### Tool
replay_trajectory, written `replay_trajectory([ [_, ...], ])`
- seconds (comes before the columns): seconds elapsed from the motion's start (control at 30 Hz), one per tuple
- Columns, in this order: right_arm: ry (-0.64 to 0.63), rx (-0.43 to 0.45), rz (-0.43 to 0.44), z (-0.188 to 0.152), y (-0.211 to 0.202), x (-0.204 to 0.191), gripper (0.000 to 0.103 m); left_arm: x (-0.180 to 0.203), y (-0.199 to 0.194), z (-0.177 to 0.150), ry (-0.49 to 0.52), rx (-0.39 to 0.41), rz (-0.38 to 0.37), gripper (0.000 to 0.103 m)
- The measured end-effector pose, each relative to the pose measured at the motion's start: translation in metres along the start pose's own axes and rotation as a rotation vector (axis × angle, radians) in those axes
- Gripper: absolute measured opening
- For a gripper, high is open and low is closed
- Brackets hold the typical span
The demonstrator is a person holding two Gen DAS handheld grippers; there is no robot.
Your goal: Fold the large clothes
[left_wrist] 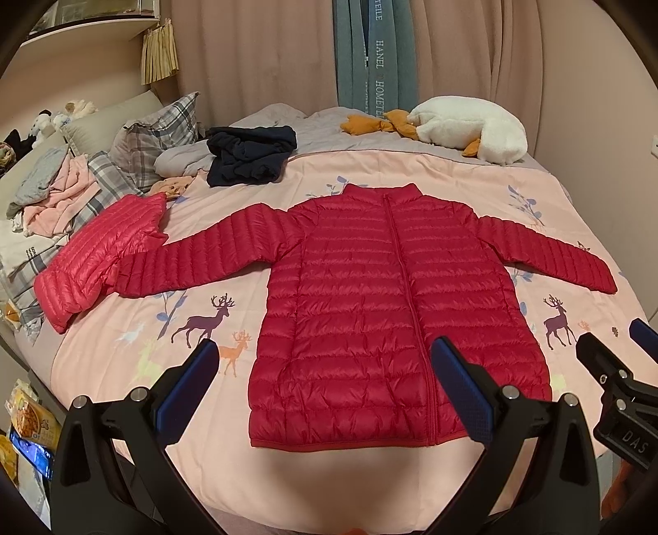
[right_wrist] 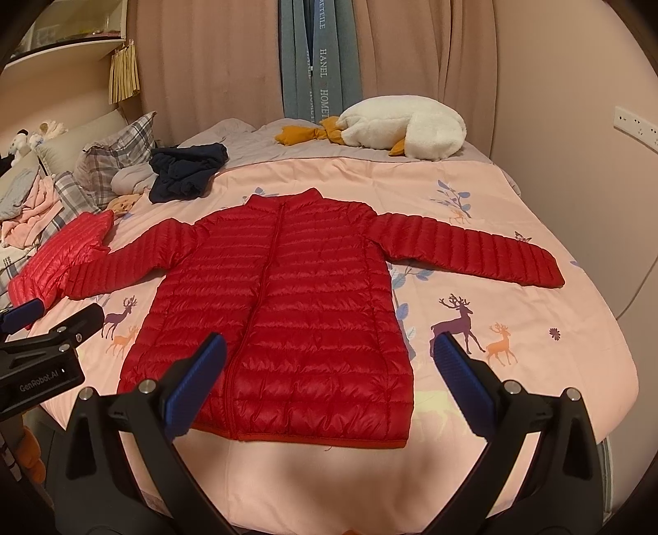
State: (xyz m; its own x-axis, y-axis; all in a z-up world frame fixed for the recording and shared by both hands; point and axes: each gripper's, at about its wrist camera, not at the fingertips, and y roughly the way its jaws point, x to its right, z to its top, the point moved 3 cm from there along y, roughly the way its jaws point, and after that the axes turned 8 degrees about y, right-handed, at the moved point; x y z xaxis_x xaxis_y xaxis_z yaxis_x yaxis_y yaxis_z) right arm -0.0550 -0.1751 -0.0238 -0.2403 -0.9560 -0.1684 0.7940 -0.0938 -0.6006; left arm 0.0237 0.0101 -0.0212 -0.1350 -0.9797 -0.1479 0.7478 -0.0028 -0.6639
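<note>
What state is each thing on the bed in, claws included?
Red jacket: flat, zipped, sleeves spread, unfolded.
Pink jacket: bunched up, over red jacket's sleeve end.
Navy garment: crumpled.
Goose plush: lying on its side.
Left claw: open, empty.
Right claw: open, empty.

Pink curtains point(left_wrist: 255, 53) behind bed point(left_wrist: 411, 173) (deer-print cover); shelf point(left_wrist: 82, 29) upper left; warm light.

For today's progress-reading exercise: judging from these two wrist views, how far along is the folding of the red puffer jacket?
Done: the red puffer jacket lies flat on the bed, zipped, sleeves spread; a pink jacket sits folded beside its sleeve.
In hand: nothing. The left gripper and right gripper hover near the hem, jaws open.
Left: every fold, sleeves and body, is not yet started.
</note>
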Motion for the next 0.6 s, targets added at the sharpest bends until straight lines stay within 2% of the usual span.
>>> replay_trajectory([
  [0.5, 0.001, -0.002, -0.003, -0.001, 0.001, 0.0, 0.101, 0.003, 0.008, -0.013, -0.003, -0.027, -0.007, 0.102],
  [0.6, 0.014, -0.005, 0.027, -0.003, 0.003, 0.001, 0.101, 0.003, 0.013, -0.016, -0.019, -0.044, -0.029, 0.102],
])
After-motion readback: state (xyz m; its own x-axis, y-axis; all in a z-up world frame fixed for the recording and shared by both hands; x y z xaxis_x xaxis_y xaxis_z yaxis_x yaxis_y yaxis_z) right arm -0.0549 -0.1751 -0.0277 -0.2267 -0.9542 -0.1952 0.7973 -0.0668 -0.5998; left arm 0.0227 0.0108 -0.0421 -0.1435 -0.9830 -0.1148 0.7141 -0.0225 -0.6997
